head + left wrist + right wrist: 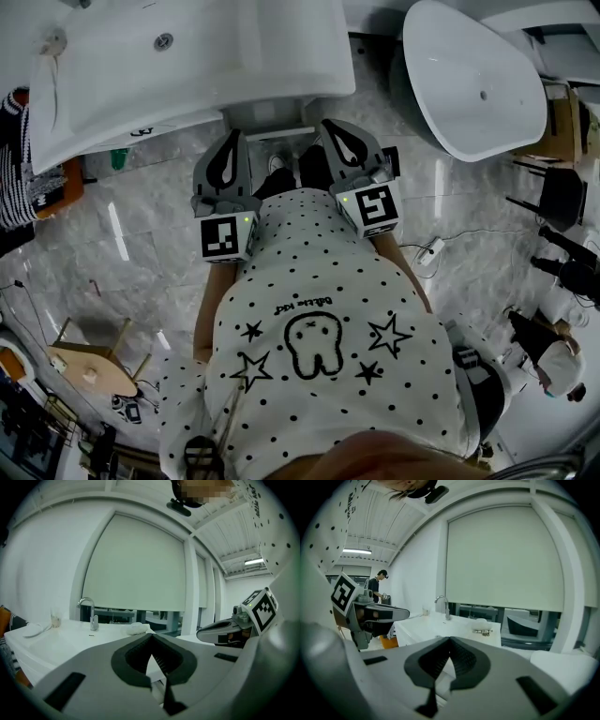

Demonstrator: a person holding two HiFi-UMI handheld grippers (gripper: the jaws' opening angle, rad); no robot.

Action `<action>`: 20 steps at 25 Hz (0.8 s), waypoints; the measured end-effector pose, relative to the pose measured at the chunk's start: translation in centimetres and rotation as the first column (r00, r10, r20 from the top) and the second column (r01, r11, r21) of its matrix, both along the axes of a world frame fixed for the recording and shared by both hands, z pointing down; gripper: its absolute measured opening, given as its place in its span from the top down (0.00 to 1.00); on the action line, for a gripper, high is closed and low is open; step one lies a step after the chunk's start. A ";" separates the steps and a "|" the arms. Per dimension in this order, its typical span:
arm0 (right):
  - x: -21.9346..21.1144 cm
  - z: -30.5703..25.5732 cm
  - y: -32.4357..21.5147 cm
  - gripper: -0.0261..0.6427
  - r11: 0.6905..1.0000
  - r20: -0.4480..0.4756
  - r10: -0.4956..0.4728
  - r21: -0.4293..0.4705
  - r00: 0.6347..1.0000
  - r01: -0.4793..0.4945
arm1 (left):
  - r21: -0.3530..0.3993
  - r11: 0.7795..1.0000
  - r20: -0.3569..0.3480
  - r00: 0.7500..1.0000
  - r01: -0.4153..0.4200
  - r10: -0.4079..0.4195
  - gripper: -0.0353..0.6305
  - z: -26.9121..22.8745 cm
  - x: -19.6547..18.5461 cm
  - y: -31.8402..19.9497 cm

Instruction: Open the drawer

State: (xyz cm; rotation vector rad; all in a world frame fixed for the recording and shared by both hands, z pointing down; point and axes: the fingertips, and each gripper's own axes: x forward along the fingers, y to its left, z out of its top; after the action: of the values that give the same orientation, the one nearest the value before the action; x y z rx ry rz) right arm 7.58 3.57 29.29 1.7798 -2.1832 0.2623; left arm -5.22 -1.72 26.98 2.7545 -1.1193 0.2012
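At the near edge of the washbasin counter (187, 103), left gripper (229, 141) and right gripper (339, 129) point forward, jaws pressed together, empty. Apparently they are lining up on the drawer (267, 118) beneath, which is scarcely visible.

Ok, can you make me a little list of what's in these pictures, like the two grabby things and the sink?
Person: spotted shirt, seen from above
Left hand-held gripper: jaws shut, nothing between them
Right hand-held gripper: jaws shut, nothing between them
Sink counter: white, just ahead of both grippers
Tap: curved, metal, on the counter
Beside it: white oval tub
Floor: grey, marble look
Drawer: cannot be made out in any view
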 end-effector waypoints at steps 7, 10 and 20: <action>-0.1 0.3 -0.2 0.94 1.000 0.005 -0.005 -0.010 1.000 0.005 | -0.008 1.000 -0.008 1.000 -0.018 0.018 0.94 0.1 0.4 0.0; -0.2 0.5 -0.1 0.94 1.000 0.004 -0.008 -0.018 1.000 0.008 | -0.001 1.000 -0.014 1.000 -0.025 0.025 0.94 -0.1 0.6 0.1; 0.3 0.3 -0.2 0.94 1.000 0.015 0.010 -0.020 1.000 -0.009 | -0.010 0.999 -0.016 0.999 -0.030 0.030 0.94 -0.2 0.8 -0.1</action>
State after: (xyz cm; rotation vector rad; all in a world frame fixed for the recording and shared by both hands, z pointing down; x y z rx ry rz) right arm 7.83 3.41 29.64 1.7840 -2.1757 0.2996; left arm -4.46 -1.83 26.76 2.7603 -1.0700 0.1880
